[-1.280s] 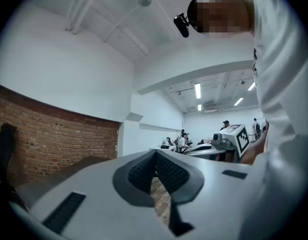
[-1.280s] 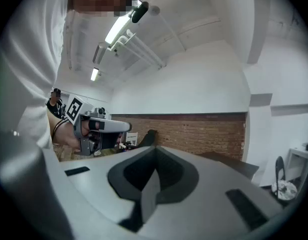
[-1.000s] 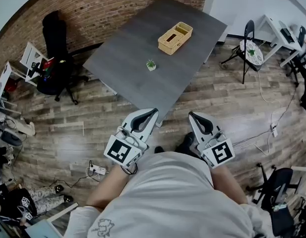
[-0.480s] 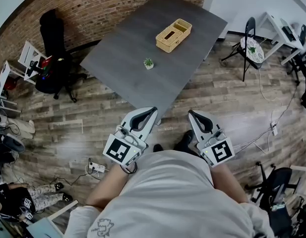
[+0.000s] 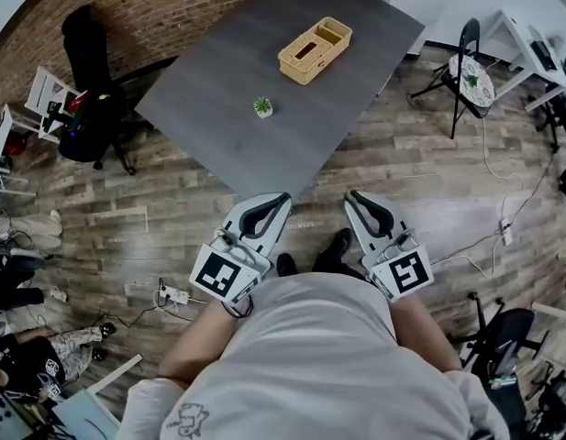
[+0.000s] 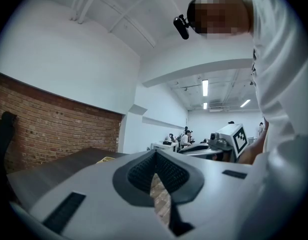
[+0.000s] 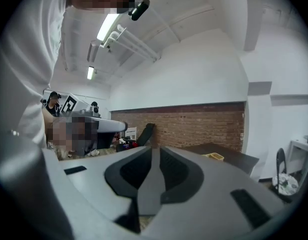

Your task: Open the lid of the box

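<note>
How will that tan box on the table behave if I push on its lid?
The tan box looks woven, so it is probably light and apt to slide on the smooth grey table when pushed. Long and low, it seems unlikely to tip. Its weave may flex slightly under a pinch.

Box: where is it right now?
Head view, upper centre: the box sits on the grey table, beyond the small plant.

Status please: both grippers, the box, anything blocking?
Left hand-held gripper shut, empty; right hand-held gripper just opening slightly, empty. Box on table, far ahead, untouched. Small plant on table nearer us.
</note>
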